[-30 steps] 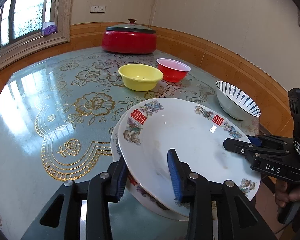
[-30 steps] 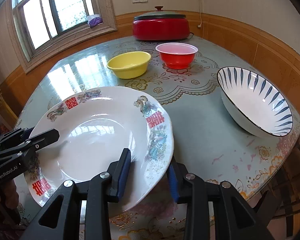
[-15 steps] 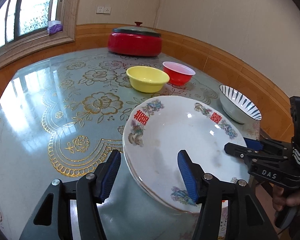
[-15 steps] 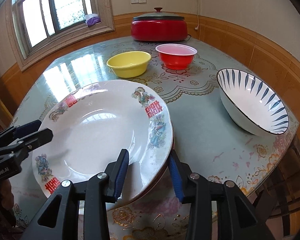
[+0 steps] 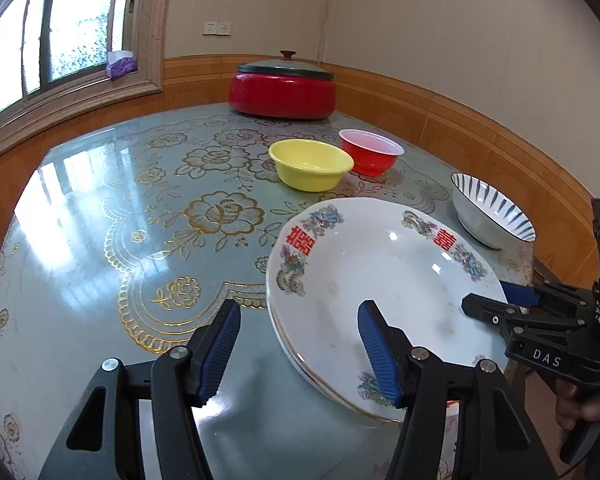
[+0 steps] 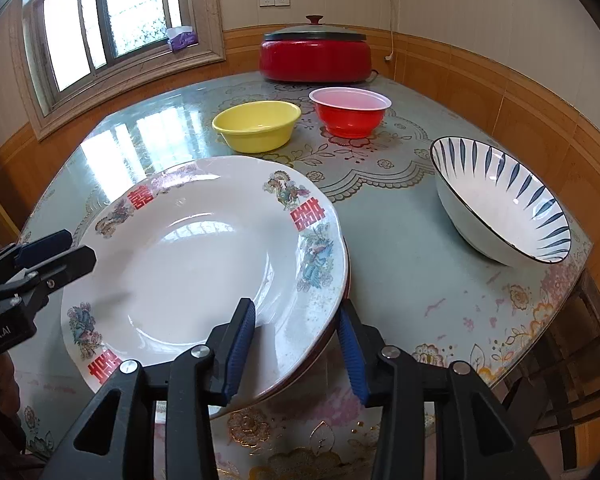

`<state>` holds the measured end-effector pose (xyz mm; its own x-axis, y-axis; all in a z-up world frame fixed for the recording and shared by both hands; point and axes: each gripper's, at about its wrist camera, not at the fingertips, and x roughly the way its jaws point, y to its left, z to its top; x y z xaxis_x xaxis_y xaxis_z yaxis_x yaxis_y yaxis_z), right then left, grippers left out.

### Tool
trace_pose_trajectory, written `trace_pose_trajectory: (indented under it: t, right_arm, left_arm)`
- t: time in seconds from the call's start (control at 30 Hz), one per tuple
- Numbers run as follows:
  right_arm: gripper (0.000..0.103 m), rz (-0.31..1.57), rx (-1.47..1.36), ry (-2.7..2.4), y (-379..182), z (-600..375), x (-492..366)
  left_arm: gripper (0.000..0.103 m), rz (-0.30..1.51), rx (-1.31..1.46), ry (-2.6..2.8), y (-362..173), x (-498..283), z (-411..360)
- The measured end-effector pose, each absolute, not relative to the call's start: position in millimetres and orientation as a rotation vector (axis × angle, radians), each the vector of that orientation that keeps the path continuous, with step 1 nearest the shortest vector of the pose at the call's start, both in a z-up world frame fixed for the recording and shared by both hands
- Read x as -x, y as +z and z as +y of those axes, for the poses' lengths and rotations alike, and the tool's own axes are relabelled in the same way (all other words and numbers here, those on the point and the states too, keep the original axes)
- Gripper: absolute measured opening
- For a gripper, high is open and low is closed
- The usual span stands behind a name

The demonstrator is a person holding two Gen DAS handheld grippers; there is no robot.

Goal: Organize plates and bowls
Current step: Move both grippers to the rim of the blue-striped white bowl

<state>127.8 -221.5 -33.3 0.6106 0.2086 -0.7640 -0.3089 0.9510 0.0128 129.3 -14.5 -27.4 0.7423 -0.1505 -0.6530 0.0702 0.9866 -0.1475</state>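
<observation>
A white plate with red characters and bird patterns (image 5: 384,284) (image 6: 204,264) lies flat on top of another plate, stacked at the table's near edge. My left gripper (image 5: 296,354) is open, its jaws straddling the plate's rim without touching it. My right gripper (image 6: 296,344) is open too, jaws either side of the opposite rim. A yellow bowl (image 5: 310,164) (image 6: 258,125), a red bowl (image 5: 370,151) (image 6: 350,111) and a blue-striped white bowl (image 5: 490,210) (image 6: 500,200) stand apart on the table.
A red lidded pot (image 5: 282,86) (image 6: 315,54) sits at the table's far side. The glass-topped floral table (image 5: 140,216) ends close behind the plates. A window sill with a purple tissue pack (image 5: 120,64) is on the left.
The top plate was lowered flat onto the plate beneath. Both grippers opened and let go of its rim, and the left one drew back a little.
</observation>
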Motion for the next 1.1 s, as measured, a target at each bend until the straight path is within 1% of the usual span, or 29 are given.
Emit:
trace_pose_trajectory:
  t: [0.2, 0.53, 0.67, 0.8, 1.1]
  right_arm:
    - [0.043, 0.872, 0.094, 0.296, -32.7, -224.3, -126.5]
    - [0.043, 0.853, 0.038, 0.287, -21.0, -237.7, -115.4]
    - [0.044, 0.840, 0.003, 0.282, -11.8, -251.7, -112.9]
    - [0.044, 0.806, -0.026, 0.266, 2.5, -274.6, -118.3]
    - [0.044, 0.729, -0.134, 0.184, 42.1, -373.7, -166.5]
  left_arm:
    - [0.067, 0.693, 0.132, -0.114, -14.1, -126.3, -11.4]
    - [0.067, 0.665, 0.101, -0.193, 6.0, -128.6, -32.2]
    - [0.071, 0.658, 0.084, -0.236, 13.0, -132.1, -46.3]
    - [0.074, 0.640, 0.071, -0.272, 24.3, -135.2, -63.2]
    - [0.075, 0.665, 0.034, -0.333, 36.4, -165.4, -121.2]
